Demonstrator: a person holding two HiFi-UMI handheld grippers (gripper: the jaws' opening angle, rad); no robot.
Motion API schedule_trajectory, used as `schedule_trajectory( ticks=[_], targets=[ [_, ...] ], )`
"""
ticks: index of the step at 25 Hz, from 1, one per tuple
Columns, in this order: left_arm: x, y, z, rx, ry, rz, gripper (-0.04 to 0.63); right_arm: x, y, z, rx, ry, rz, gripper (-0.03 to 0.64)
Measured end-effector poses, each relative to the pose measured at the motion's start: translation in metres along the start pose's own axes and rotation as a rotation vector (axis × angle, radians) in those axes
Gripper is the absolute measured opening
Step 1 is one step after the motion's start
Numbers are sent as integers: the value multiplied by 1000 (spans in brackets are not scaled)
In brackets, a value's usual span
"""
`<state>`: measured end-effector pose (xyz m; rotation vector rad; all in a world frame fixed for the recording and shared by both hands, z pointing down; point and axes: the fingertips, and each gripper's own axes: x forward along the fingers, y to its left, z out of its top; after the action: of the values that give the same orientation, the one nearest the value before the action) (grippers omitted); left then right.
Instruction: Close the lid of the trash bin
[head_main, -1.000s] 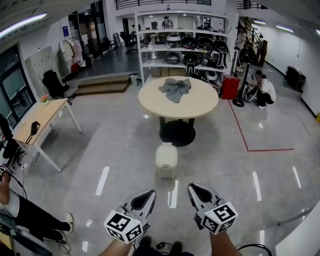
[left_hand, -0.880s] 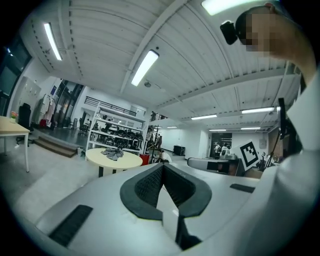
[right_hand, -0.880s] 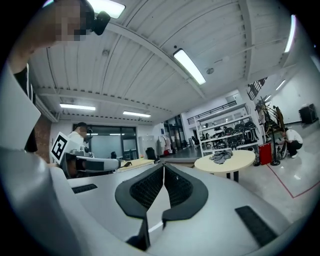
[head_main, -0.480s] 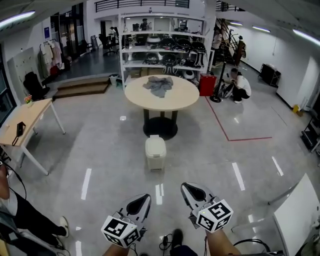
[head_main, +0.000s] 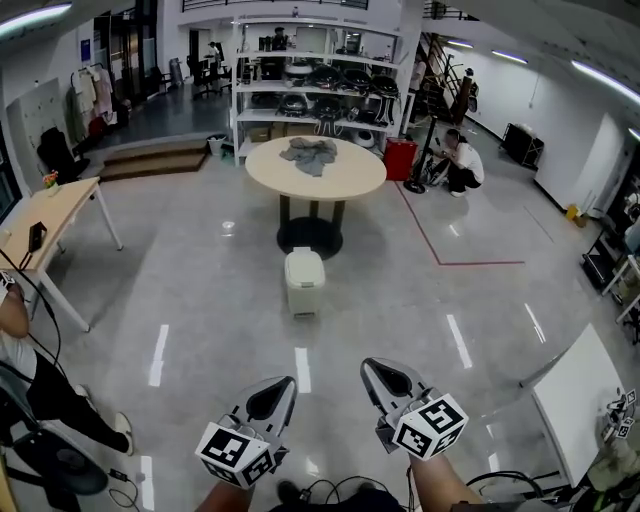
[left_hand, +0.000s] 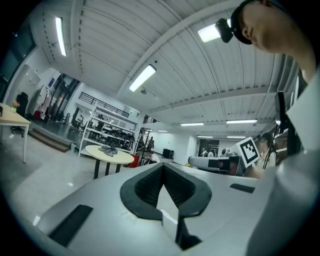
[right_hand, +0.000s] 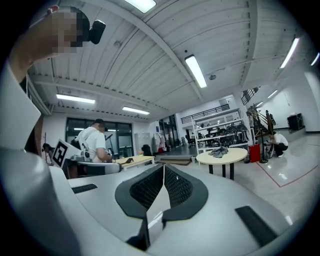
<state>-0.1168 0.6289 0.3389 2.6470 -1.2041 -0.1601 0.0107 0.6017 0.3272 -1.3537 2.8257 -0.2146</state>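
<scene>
Polished grey floor (head_main: 200, 300) runs through a wide workshop. A round table (head_main: 316, 170) stands far off in the middle with a grey cloth (head_main: 309, 152) heaped on it. Loaded shelves (head_main: 320, 90) stand behind the table, and a wooden desk (head_main: 45, 225) sits at the left.

The trash bin (head_main: 304, 283), pale and boxy, stands on the floor just on the near side of the table's dark foot. It is well apart from both grippers. Its lid (head_main: 304, 263) shows as a light top panel, but from this far it cannot be told whether the lid is raised or down.

The left gripper (head_main: 281, 390) and right gripper (head_main: 377, 372) are held side by side at the near edge of the head view, pointing toward the bin. In each gripper's own view the two ribbed pads meet at their tips with nothing between them, so both are closed and empty.

The step in hand looks like the approach, and no contact with the bin has been made. The next move would be to walk up to the bin, lower one gripper over the lid and press it flat. That calls for a push, not a grasp, so the closed jaws would serve.
</scene>
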Motion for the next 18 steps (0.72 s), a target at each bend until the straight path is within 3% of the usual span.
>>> schedule_trajectory(
  ticks=[10, 18],
  targets=[
    [-23, -113, -8, 33, -19, 33, 0, -115, 9, 7, -21, -30, 60, 11],
    [-8, -216, -31, 36, 8, 33, 0, -217, -24, -6, -9, -6, 54, 9]
  ],
)
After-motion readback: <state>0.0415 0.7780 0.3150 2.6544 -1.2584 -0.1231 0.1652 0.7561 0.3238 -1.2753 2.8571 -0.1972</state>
